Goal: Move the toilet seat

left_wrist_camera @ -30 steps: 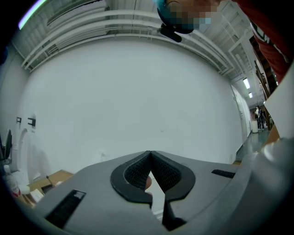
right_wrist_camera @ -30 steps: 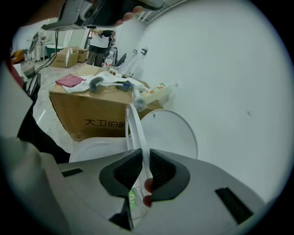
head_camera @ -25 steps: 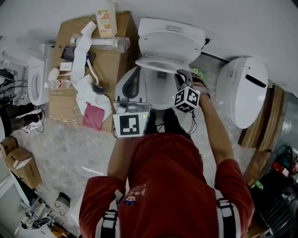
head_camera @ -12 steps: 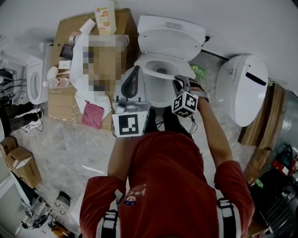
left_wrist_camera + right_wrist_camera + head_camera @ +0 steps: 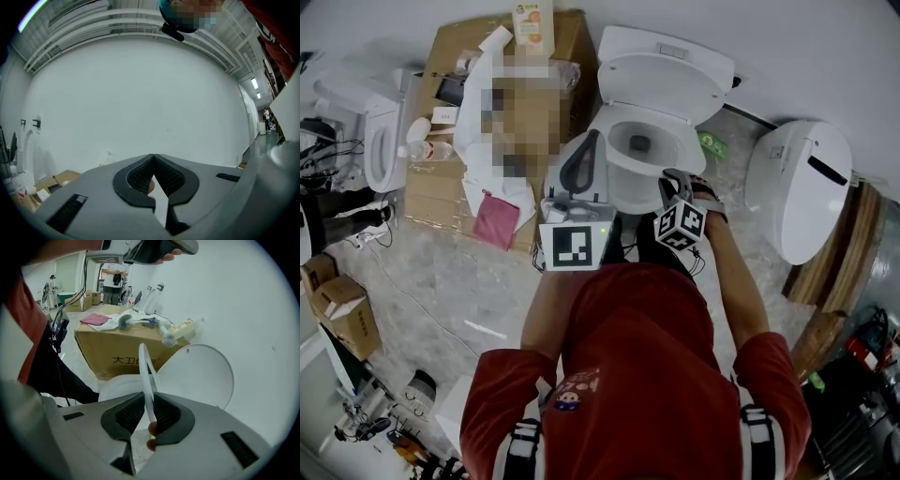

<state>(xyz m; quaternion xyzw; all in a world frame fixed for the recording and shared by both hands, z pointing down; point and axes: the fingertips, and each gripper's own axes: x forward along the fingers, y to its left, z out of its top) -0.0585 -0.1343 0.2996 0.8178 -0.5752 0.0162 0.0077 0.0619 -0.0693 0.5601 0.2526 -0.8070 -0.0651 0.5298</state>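
1. White plastic toilet seat [image 5: 145, 366] stood raised on edge above the bowl [image 5: 116, 386], just in front of the upright lid [image 5: 201, 376]. My right gripper [image 5: 149, 405] was pinched tight on its thin front edge.
2. I judged that narrow bite could slip and drop the seat onto the bowl's rim.
3. My left gripper [image 5: 153, 161], jaws together on nothing, faced the wall [image 5: 140, 93], so it couldn't catch it.

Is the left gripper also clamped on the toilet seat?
No: the left gripper is shut on nothing and faces a bare wall; only the right gripper clamps the toilet seat.
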